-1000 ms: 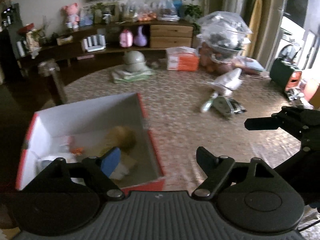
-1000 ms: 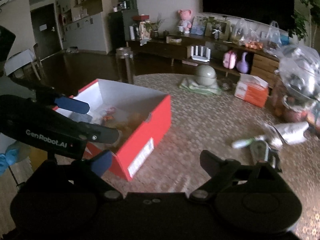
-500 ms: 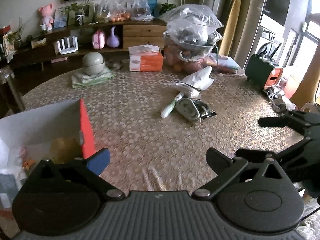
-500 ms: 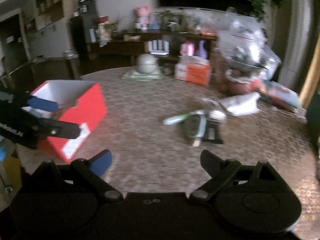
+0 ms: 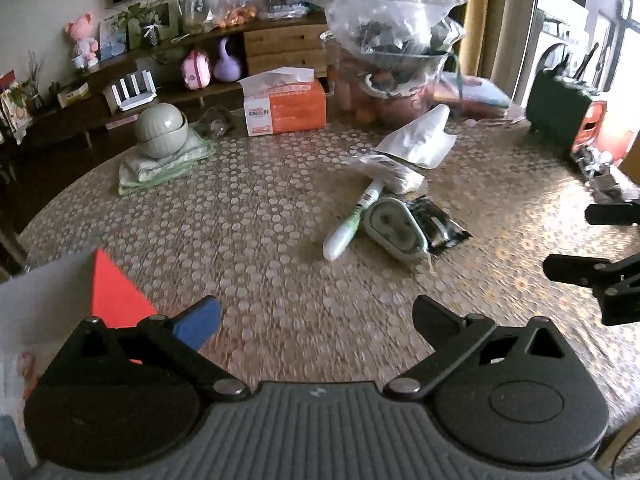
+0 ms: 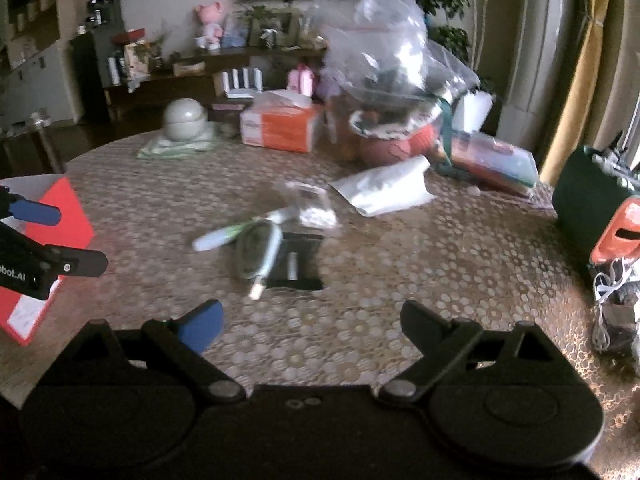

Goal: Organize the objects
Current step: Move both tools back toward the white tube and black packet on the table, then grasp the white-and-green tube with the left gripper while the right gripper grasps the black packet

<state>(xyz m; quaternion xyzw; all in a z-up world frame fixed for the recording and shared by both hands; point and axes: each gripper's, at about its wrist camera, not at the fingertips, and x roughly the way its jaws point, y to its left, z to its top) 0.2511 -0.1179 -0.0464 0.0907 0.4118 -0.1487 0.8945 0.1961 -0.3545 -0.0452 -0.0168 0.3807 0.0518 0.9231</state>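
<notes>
A red box [image 5: 116,300] with a white inside sits at the table's left edge; it also shows in the right wrist view [image 6: 52,236]. A small heap lies mid-table: a white-green tube [image 5: 352,224], a grey-green oval case [image 5: 394,228], a black packet [image 5: 438,226] and a white pouch [image 5: 420,144]. The heap shows in the right wrist view too, with the tube [image 6: 228,234] and case [image 6: 256,252]. My left gripper [image 5: 316,318] is open and empty, just right of the box. My right gripper [image 6: 310,320] is open and empty, short of the heap.
At the back of the round table [image 5: 280,280] stand an orange tissue box [image 5: 284,106], a grey-green lidded bowl [image 5: 160,130] on a folded cloth, and a large clear bag of items [image 5: 394,48]. A dark green case [image 5: 560,108] stands at the far right.
Both grippers have swung right, away from the red box and toward the heap mid-table. The box has slid to the left edge of both views. Both stay open and empty.
</notes>
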